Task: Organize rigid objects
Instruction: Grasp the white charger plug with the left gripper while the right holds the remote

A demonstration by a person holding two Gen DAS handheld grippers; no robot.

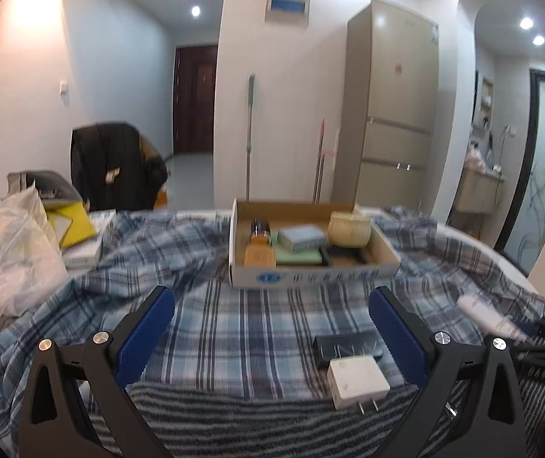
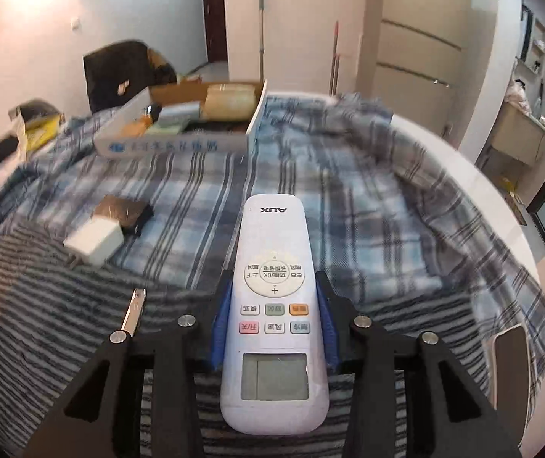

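My right gripper is shut on a white AUX remote control, held above the plaid cloth; the remote also shows at the right edge of the left wrist view. My left gripper is open and empty above the cloth. A white plug adapter lies against a black flat box just inside my left gripper's right finger; both show in the right wrist view. A cardboard box holds an amber bottle, small boxes and a round cream jar.
A round table carries a blue plaid cloth and a striped cloth. Plastic bags and yellow items sit at the left. A metal clip-like piece and a dark flat object lie near my right gripper. A dark-draped chair stands behind.
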